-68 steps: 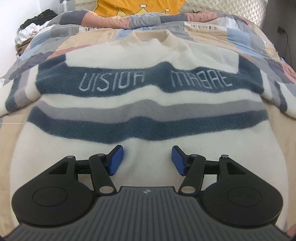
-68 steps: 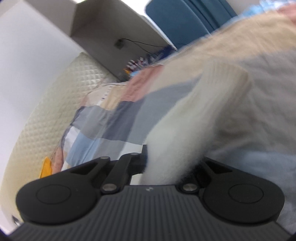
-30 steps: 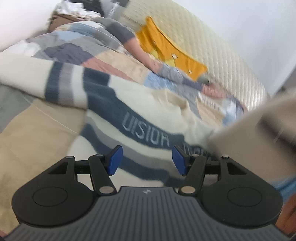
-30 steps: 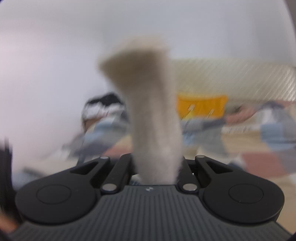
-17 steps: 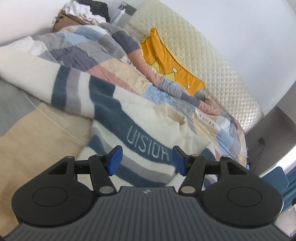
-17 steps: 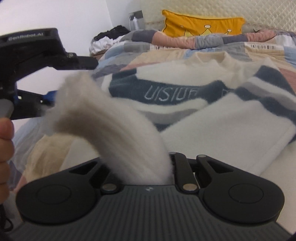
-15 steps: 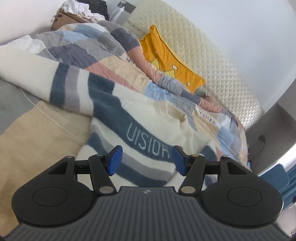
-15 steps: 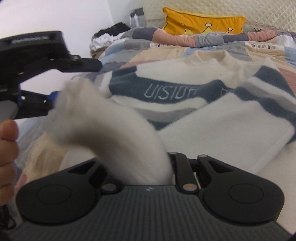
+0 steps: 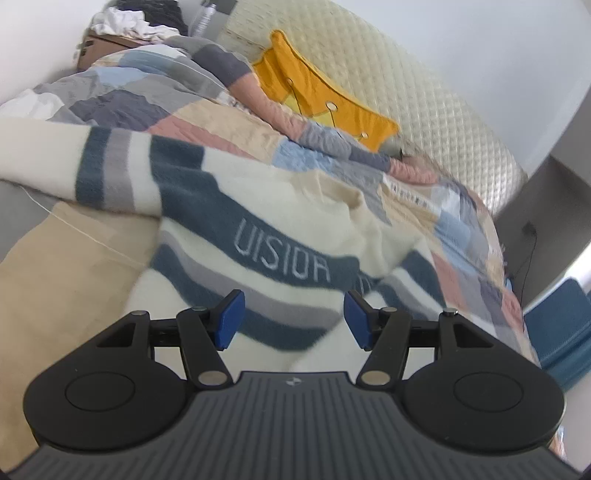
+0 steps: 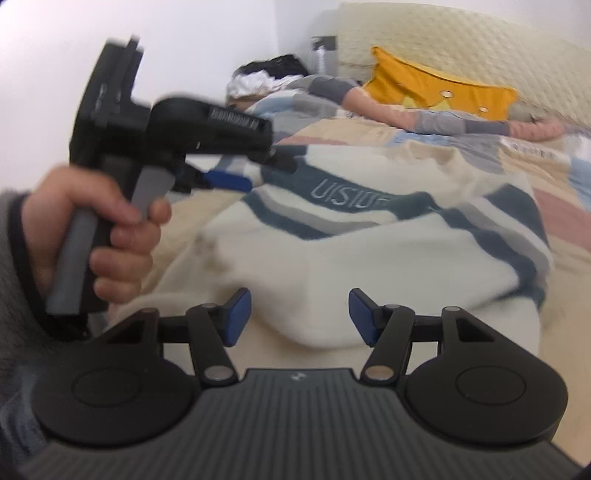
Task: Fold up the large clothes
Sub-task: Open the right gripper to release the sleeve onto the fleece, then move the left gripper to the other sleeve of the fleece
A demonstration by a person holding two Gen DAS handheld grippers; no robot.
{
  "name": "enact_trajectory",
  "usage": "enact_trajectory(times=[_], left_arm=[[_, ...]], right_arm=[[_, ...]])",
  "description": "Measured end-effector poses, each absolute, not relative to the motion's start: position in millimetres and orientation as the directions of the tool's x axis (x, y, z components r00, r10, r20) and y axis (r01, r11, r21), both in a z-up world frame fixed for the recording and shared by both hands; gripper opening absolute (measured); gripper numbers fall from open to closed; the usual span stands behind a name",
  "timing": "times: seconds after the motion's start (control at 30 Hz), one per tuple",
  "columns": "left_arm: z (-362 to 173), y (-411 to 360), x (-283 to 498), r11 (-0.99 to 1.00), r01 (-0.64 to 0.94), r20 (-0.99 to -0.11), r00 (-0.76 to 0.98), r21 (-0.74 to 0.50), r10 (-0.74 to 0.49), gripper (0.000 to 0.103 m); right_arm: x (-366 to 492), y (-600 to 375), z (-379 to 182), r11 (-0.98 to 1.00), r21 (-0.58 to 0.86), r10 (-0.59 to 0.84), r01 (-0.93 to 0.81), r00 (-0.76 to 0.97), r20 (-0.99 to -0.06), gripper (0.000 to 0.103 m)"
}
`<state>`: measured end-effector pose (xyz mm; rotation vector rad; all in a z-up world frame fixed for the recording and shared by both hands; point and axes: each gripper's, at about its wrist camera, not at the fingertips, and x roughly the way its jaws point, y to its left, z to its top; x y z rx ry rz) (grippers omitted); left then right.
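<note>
A cream sweater (image 9: 295, 221) with navy and grey stripes and pale lettering lies flat on the bed. Its one sleeve (image 9: 103, 170) stretches out to the left. The other sleeve (image 10: 388, 266) is folded across the body, and its cuff end rests between the fingers of my right gripper (image 10: 299, 317). That gripper's jaws are opening and the blue pads stand clear of the fabric. My left gripper (image 9: 293, 319) hovers open over the striped chest with nothing between its pads. In the right wrist view a hand (image 10: 110, 229) holds the left gripper, blurred, at the left.
A patchwork quilt (image 9: 207, 122) covers the bed. A yellow cushion (image 9: 314, 96) leans on the quilted headboard (image 9: 443, 122). A pile of clothes (image 9: 122, 22) sits on a box at the far left corner. A blue chair (image 9: 557, 332) stands to the right of the bed.
My right gripper swung the cream sleeve over the sweater, came down and opened; the sleeve has dropped out of its grip onto the body. My left gripper stayed open above the chest.
</note>
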<state>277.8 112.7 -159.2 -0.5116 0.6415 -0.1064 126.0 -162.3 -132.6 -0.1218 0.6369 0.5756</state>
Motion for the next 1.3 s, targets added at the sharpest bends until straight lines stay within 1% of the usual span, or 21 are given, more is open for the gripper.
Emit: enact_trajectory(times=[0.1,0.2,0.33,0.43,0.6,0.73,0.87,0.93,1.03,1.1,1.17,1.3], left_arm=[[-157,101,272,0.882,-0.029,-0.543,0.797,-0.47,-0.263,0.065],[-154,87,264,0.9,0.008,-0.54,0.798,-0.436,-0.269,0.065],[-159,66,256,0.92,0.045,-0.556,0.785,-0.389,-0.273,0.065],[-165,51,256,0.931,0.065,-0.583,0.763,-0.36,-0.278,0.065],[-179,35,263,0.949,0.077,-0.631,0.73,-0.306,-0.263,0.065],[-194,23,272,0.97,0.051,-0.686,0.698,-0.238,-0.206,0.065],[-203,13,278,0.984,0.043,-0.71,0.687,-0.17,-0.153,0.065],[-208,8,280,0.99,0.046,-0.725,0.677,-0.132,-0.128,0.065],[-216,2,284,0.995,0.051,-0.745,0.66,-0.087,-0.099,0.065],[-218,-2,285,0.997,0.054,-0.749,0.657,-0.063,-0.083,0.065],[-218,0,285,0.996,0.05,-0.739,0.667,-0.08,-0.093,0.065],[-210,18,288,0.981,0.006,-0.725,0.673,-0.192,-0.146,0.065]], right_arm=[[128,-179,-133,0.874,0.081,0.43,-0.48,0.685,-0.589,0.061],[140,-195,-135,0.899,0.155,0.419,-0.41,0.699,-0.579,0.061],[165,-206,-138,0.931,0.195,0.363,-0.308,0.723,-0.588,0.061],[190,-219,-142,0.926,0.292,0.369,-0.237,0.728,-0.577,0.06],[217,-226,-149,0.94,0.284,0.325,-0.19,0.753,-0.571,0.059],[229,-232,-161,0.938,0.298,0.325,-0.176,0.745,-0.582,0.054],[240,-240,-174,0.943,0.298,0.307,-0.149,0.737,-0.602,0.047],[247,-244,-182,0.944,0.302,0.299,-0.132,0.728,-0.617,0.041],[255,-246,-195,0.941,0.319,0.3,-0.109,0.702,-0.646,0.039],[256,-242,-201,0.948,0.292,0.294,-0.125,0.692,-0.659,0.039],[256,-239,-202,0.956,0.255,0.284,-0.148,0.691,-0.664,0.038],[251,-240,-199,0.957,0.255,0.278,-0.14,0.701,-0.657,0.038]])
